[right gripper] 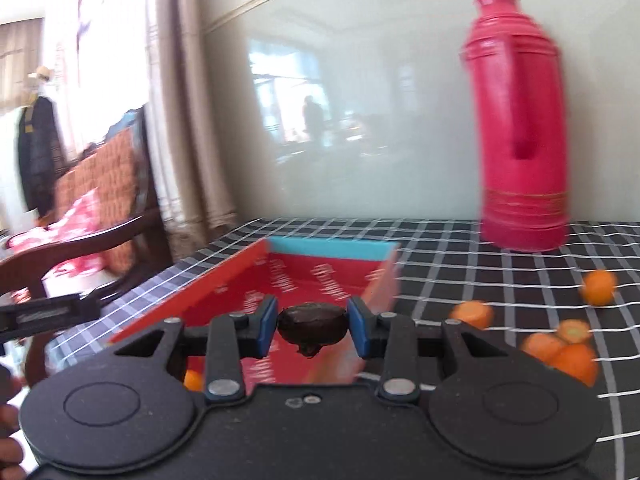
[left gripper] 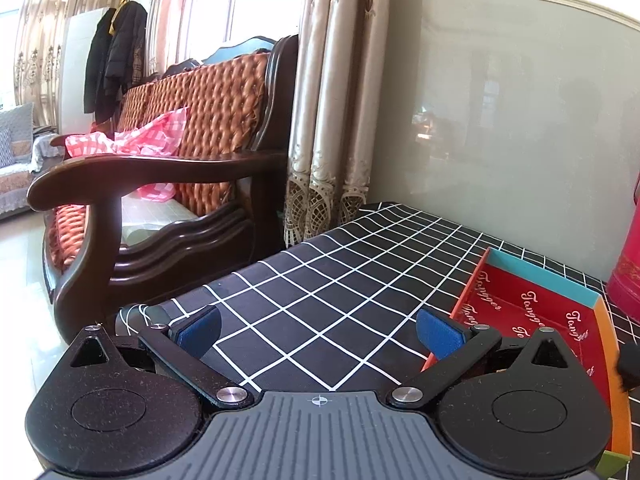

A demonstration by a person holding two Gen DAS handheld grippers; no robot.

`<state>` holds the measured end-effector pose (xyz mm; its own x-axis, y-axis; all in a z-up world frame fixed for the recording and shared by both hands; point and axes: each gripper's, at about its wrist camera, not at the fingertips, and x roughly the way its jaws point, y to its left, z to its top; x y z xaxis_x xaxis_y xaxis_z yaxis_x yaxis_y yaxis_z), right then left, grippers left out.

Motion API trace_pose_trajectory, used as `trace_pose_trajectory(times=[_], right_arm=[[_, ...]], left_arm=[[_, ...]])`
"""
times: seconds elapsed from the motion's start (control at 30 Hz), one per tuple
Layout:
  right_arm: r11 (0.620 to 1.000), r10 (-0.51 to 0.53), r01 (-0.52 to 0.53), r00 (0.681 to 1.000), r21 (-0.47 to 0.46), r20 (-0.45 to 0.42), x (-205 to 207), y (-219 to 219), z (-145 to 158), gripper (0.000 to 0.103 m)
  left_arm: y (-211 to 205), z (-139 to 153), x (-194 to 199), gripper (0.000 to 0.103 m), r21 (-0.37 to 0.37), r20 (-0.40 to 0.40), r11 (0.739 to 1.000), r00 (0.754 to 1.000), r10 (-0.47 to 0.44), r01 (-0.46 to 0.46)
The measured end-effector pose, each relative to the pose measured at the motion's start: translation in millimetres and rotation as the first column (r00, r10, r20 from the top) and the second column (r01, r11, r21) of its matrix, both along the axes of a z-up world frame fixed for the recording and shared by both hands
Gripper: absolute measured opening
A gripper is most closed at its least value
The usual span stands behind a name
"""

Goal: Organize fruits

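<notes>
Dark round fruit [right gripper: 312,326] pinched in right tongs [right gripper: 312,328] above red box [right gripper: 320,276], left tongs [left gripper: 318,330] spread over checked bench [left gripper: 320,272], orange fruits [right gripper: 560,344] beside box

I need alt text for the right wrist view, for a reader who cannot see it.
The right gripper holds a dark round fruit between its blue pads, above an open red box on a black checked tablecloth. Orange fruits lie to the right, and a red thermos stands behind them.

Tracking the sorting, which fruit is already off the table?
The dark brown round fruit, clamped in the right gripper above the red box; the orange fruits lie on the checked cloth.
</notes>
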<state>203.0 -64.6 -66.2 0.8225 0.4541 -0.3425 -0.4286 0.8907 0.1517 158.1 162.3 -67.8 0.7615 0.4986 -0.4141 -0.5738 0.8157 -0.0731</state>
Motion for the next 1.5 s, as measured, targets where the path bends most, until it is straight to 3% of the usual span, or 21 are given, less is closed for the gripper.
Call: trace_pose_trajectory(times=[0.17,0.33,0.4,0.47,0.6,0.7,0.8,0.93,1.03,1.23,1.37,1.5], right_arm=[[0.997,0.068,-0.069,0.997,-0.046,-0.023,-0.4,22.9,-6.7,0.03],[0.996,0.063,-0.064,0.998,-0.058,-0.01,-7.1,27.2,-6.8,0.035],[0.998,0.037,-0.037,0.999,-0.041,0.002,-8.9,19.3,-4.0,0.043],[1.0,-0.016,0.016,1.0,-0.02,0.02,-9.8,9.1,-0.1,0.062],[0.988,-0.156,0.157,0.986,-0.008,0.067,-15.6,-15.3,6.1,0.075],[0.957,-0.289,0.291,0.952,-0.003,0.098,-20.4,-38.1,9.8,0.088],[0.894,-0.445,0.448,0.886,0.003,0.129,-27.7,-66.2,12.1,0.095],[0.758,-0.645,0.652,0.753,-0.02,0.133,-31.5,-100.4,11.3,0.097],[0.647,-0.752,0.761,0.648,-0.05,0.125,-33.6,-124.4,7.9,0.097],[0.467,-0.868,0.88,0.475,-0.088,0.146,-46.8,-159.3,3.4,0.097],[0.348,-0.907,0.926,0.372,-0.144,0.196,-55.2,-169.1,-1.7,0.097],[0.244,-0.936,0.952,0.281,-0.187,0.211,-60.3,-178.1,-7.5,0.097]], left_arm=[[-1.7,0.1,0.1,0.103,0.004,-0.001,1.0,1.0,0.0,0.0],[-2.8,0.7,0.7,0.103,0.006,-0.003,1.0,1.0,-0.003,0.003],[-3.0,0.8,0.7,0.103,0.004,-0.003,1.0,1.0,-0.003,0.003],[-3.9,1.1,1.4,0.103,0.002,-0.004,1.0,1.0,-0.005,0.005],[-9.3,2.3,2.6,0.103,0.009,-0.002,1.0,1.0,-0.015,0.015],[-19.6,4.4,3.0,0.103,0.025,0.009,0.999,0.999,-0.039,0.038],[-36.3,7.7,3.4,0.103,0.046,0.029,0.995,0.995,-0.094,0.093],[-70.8,12.8,6.9,0.103,0.086,0.052,0.977,0.979,-0.199,0.194],[-99.0,16.3,6.9,0.103,0.116,0.071,0.951,0.952,-0.296,0.287],[-157.9,18.4,-0.6,0.103,0.186,0.098,0.846,0.847,-0.522,0.5],[-192.4,10.0,1.1,0.103,0.213,0.043,0.764,0.776,-0.63,0.609],[-218.2,-0.8,9.7,0.103,0.192,-0.024,0.705,0.722,-0.692,0.683]])
